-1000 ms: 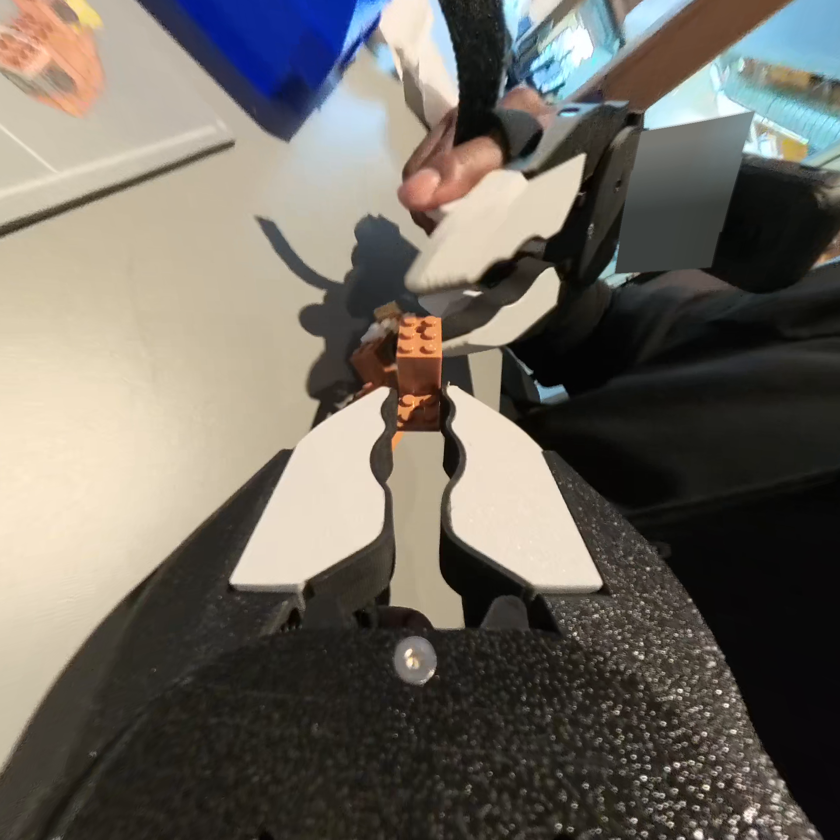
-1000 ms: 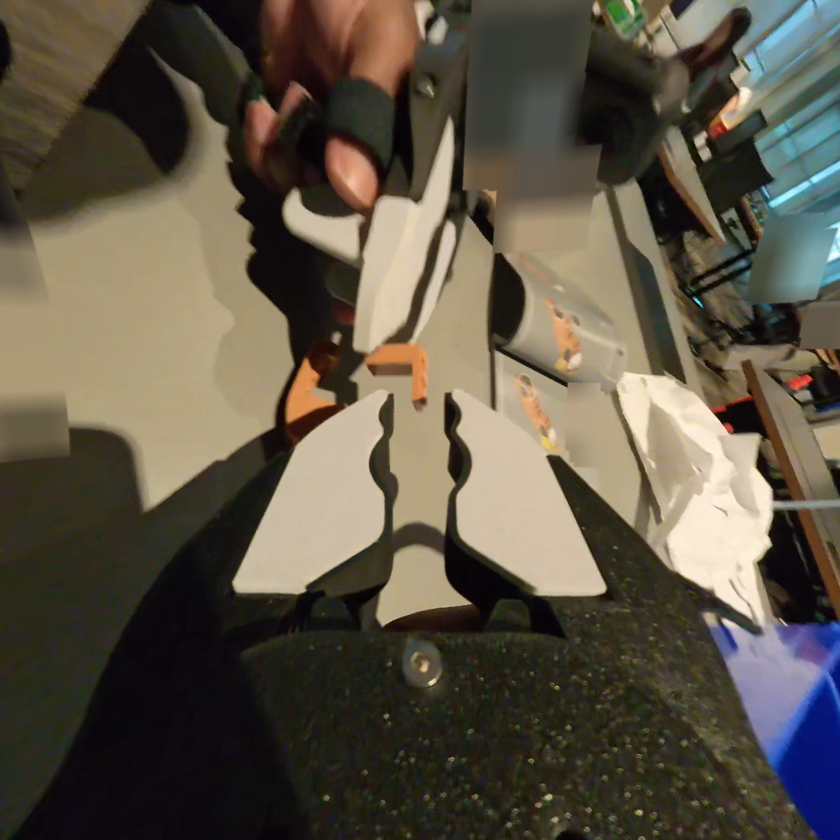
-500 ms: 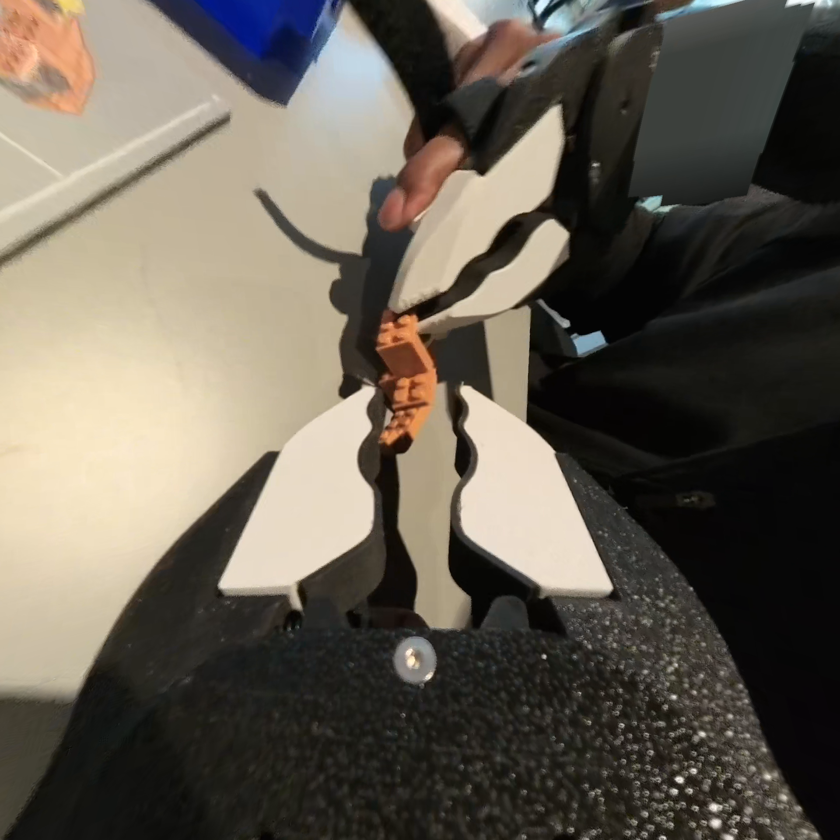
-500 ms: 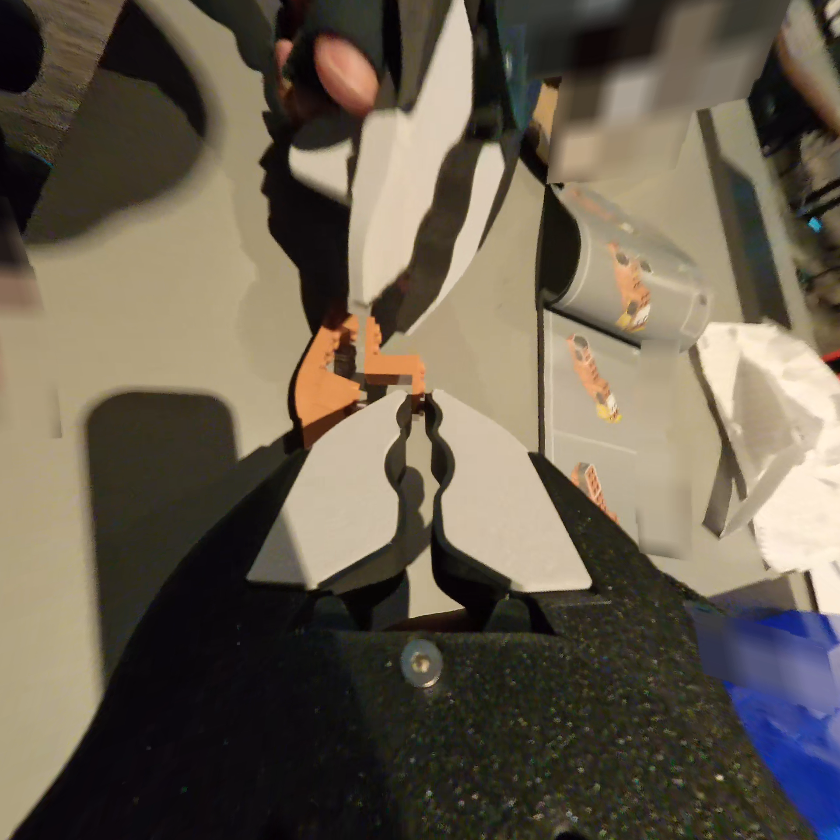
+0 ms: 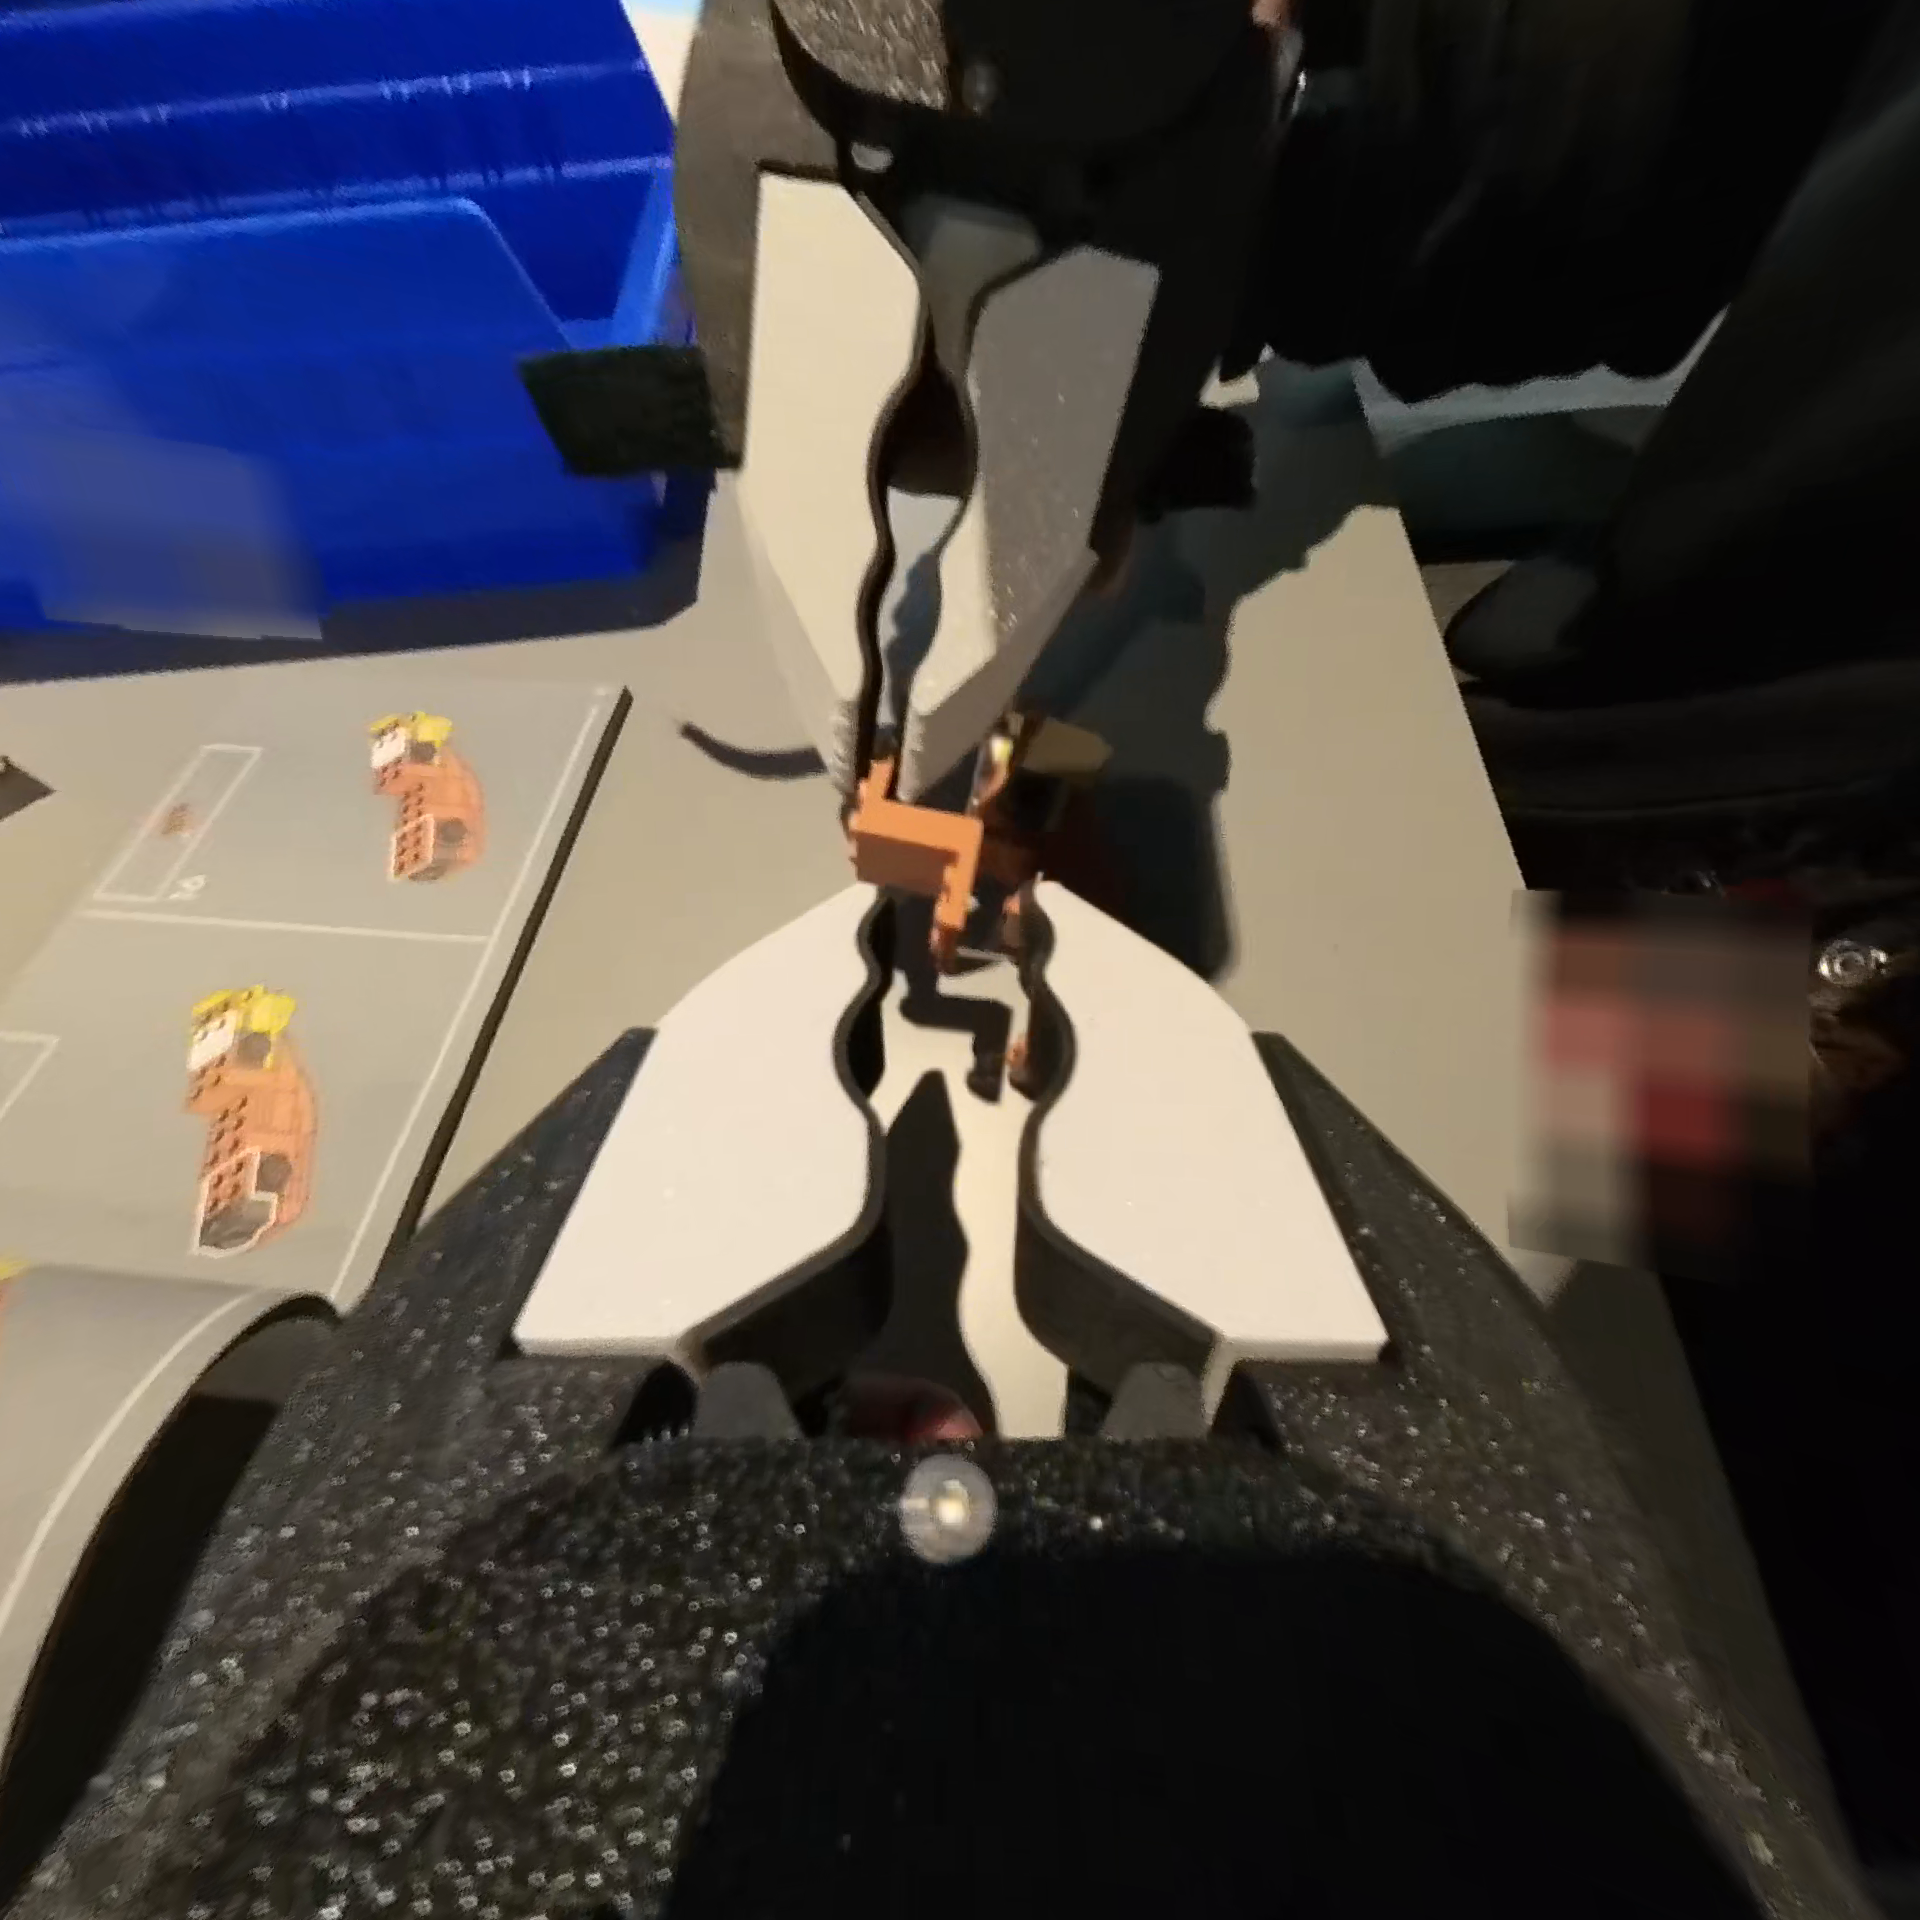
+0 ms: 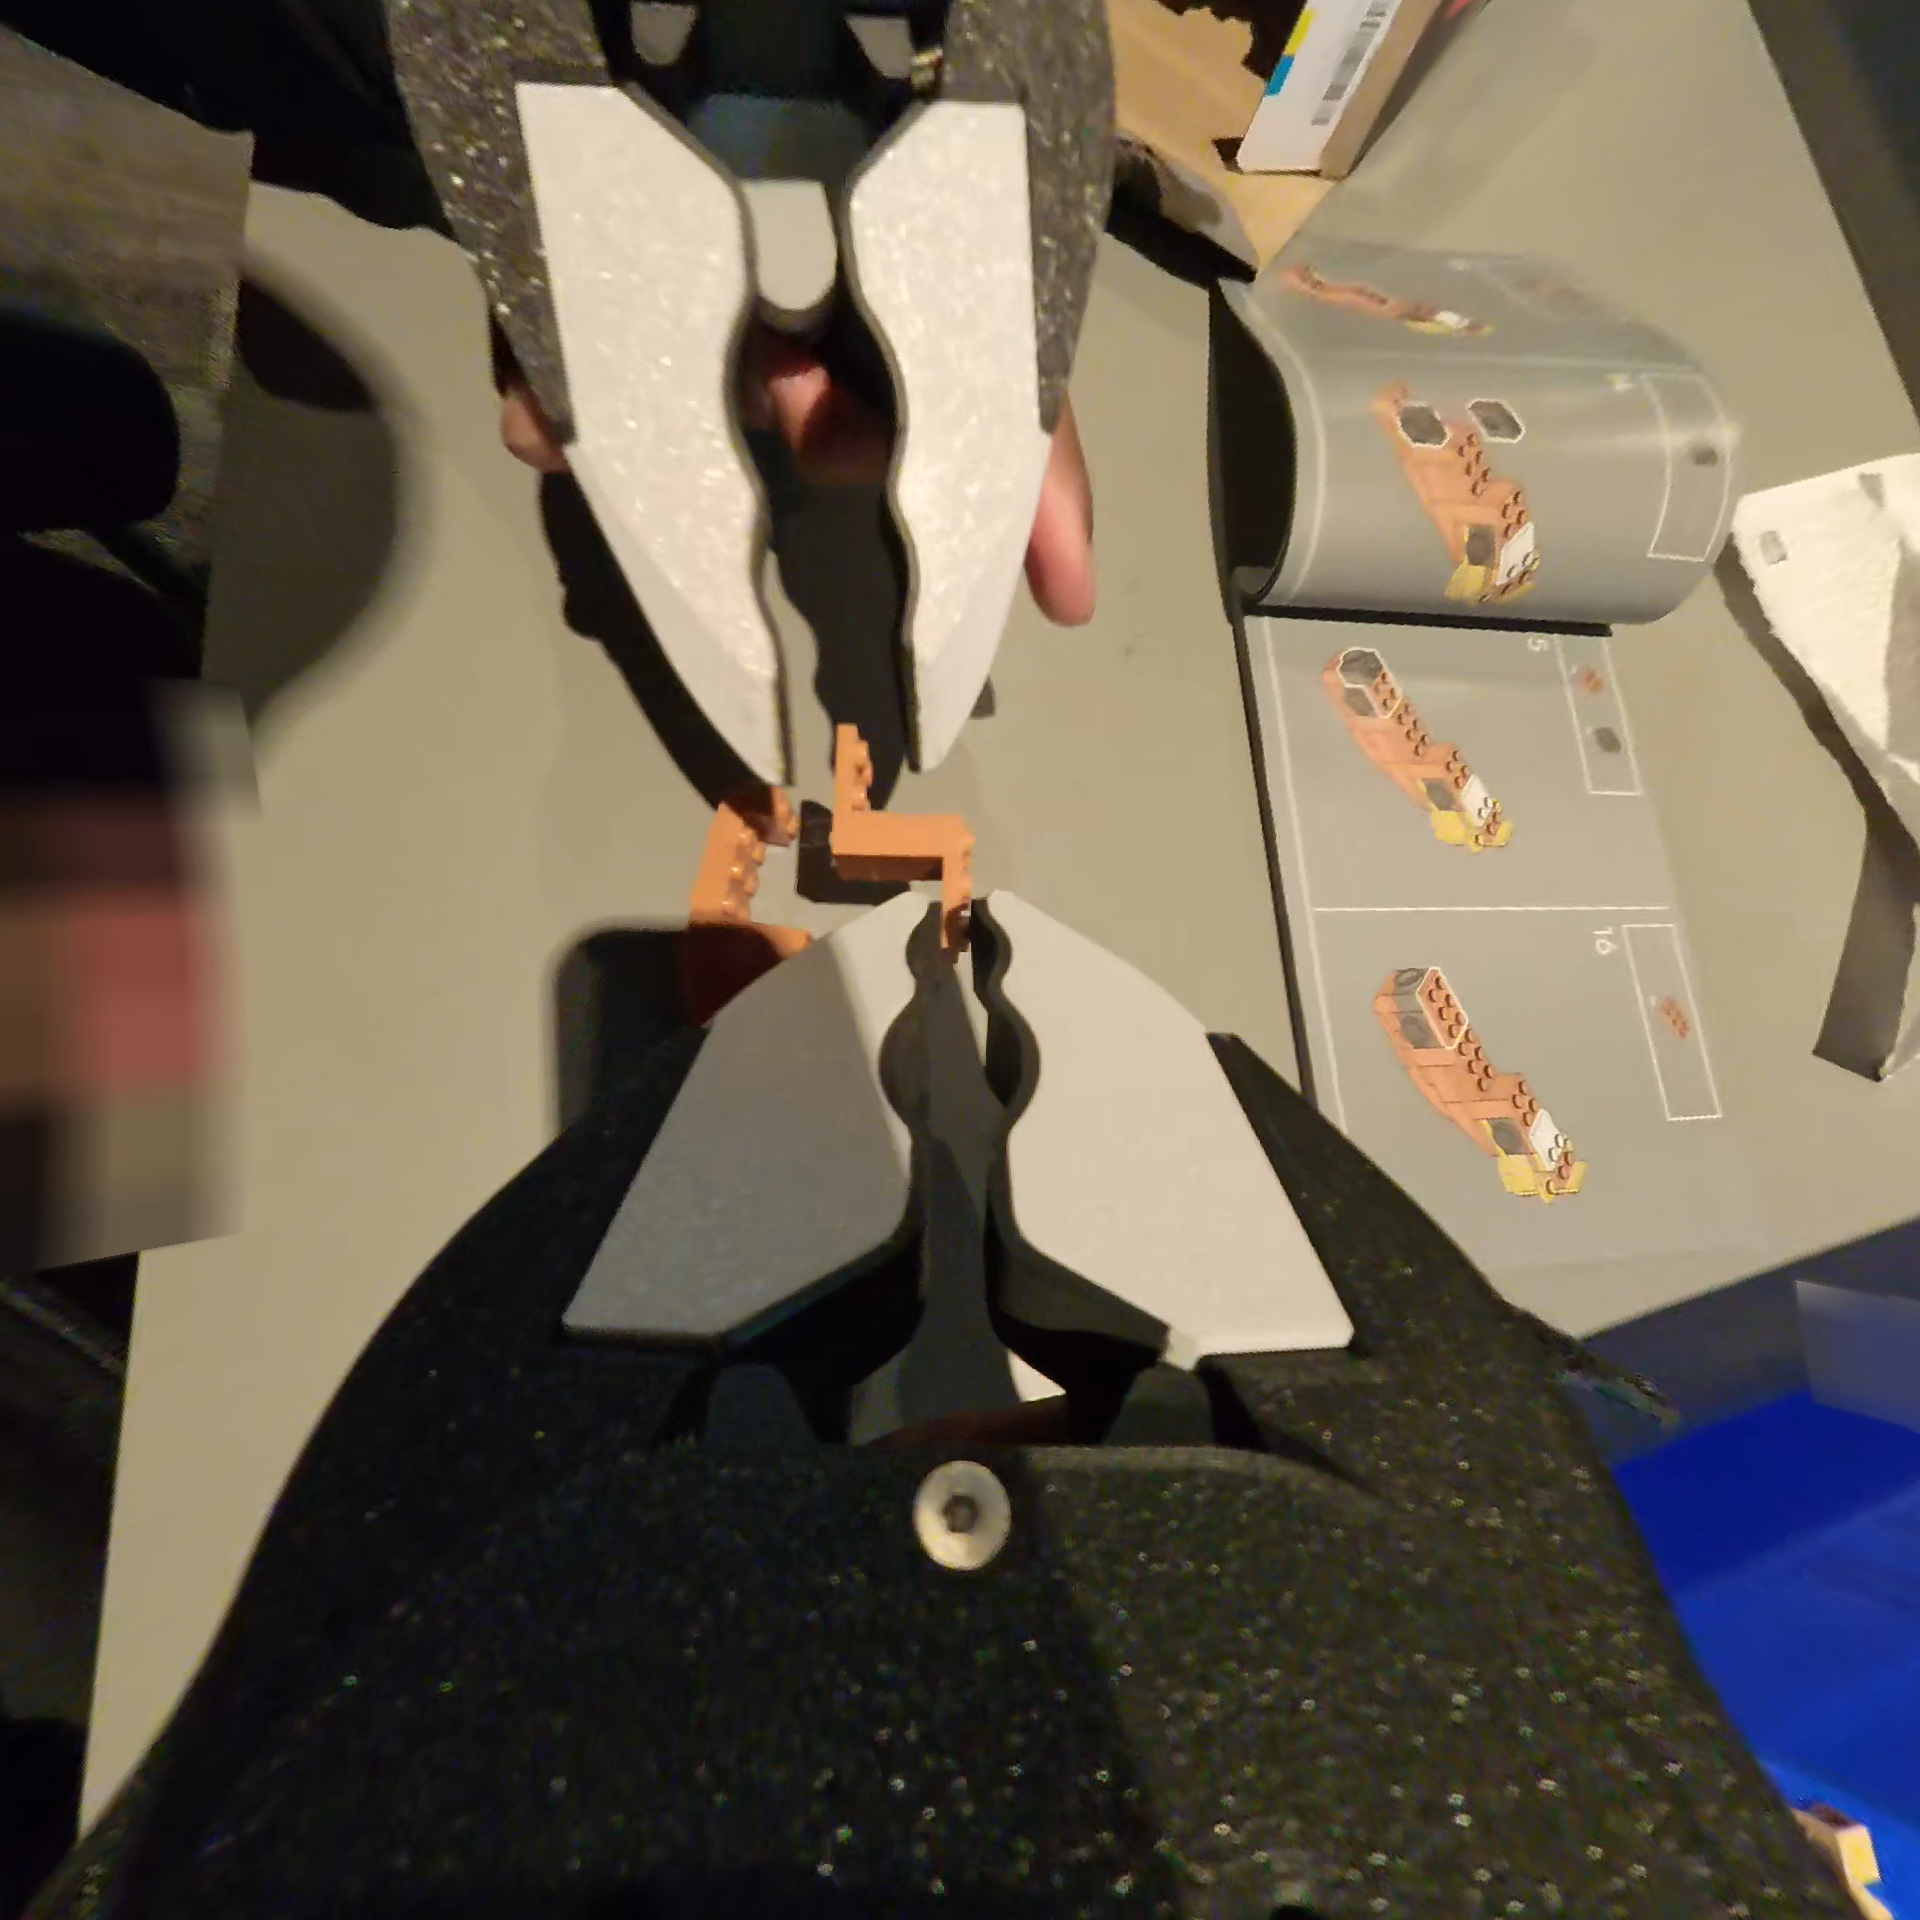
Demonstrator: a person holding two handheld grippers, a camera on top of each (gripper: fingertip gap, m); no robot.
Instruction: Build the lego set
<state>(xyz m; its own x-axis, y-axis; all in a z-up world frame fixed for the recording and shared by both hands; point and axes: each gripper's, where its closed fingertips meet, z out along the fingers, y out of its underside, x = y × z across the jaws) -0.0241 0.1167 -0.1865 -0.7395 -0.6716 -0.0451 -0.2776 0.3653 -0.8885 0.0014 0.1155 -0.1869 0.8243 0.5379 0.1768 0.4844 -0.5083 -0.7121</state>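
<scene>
Two tongs nose-to-nose above grey table [image 6: 1091, 520]: right tongs [image 6: 951, 914] pinch orange lego piece [image 6: 899, 831]; left tongs [image 5: 956, 914] gape, empty.

Both cams sit right behind their own fingers, angled down at the grey table [image 5: 665, 790], super close. They face each other: the left wrist view looks toward the blue bin [image 5: 312, 312], the right wrist view has the instruction booklet [image 6: 1475, 831] on its right. Both share the orange lego piece [image 5: 914, 847] [image 6: 899, 831], probably mid-air.

Blue bin [image 5: 312, 312] perhaps crowding left approach
</scene>
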